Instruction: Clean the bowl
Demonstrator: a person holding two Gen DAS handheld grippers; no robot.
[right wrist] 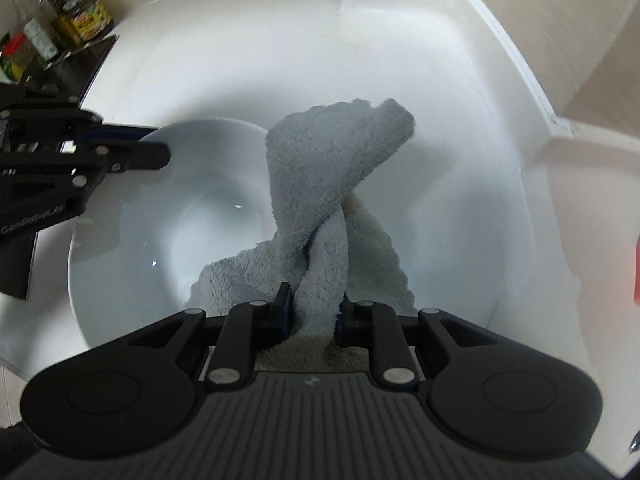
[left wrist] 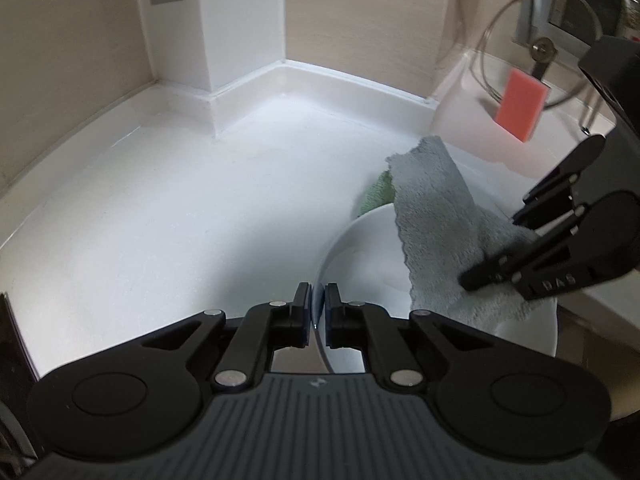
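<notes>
so the white bowl (right wrist: 160,216) sits on the white counter (left wrist: 160,208) near the corner, and the left gripper (left wrist: 319,312) has its 2 fingers pressed together on the bowl's rim, one pad inside and one outside, steadying it. the right gripper (right wrist: 312,312) is pinched on a bunched-up grey cloth (right wrist: 320,184), and the cloth hangs over the right side of the bowl, with a loose flap down inside it and another bit sticking up above the rim. the inside of the bowl looks glossy with a couple of bright glints, but i can't tell from here if that's water or just glaze, and i can't see any dirt, so no idea how far along the wiping is. handling-wise, the bowl looks like glazed ceramic, so stiff, a bit heavy, slick, and it'd chip if it got knocked on the counter. the rim pinch seems the only sensible hold for a 2-finger tool, though i'd guess it can twist in the grip if the cloth drags hard. the cloth is soft and floppy, so it probably only pushes well close to the fingers. there's also a pink sponge (left wrist: 520,104) leaning further back by a wire rack, and a bit of green cloth (left wrist: 376,194) peeking out behind the bowl.
</notes>
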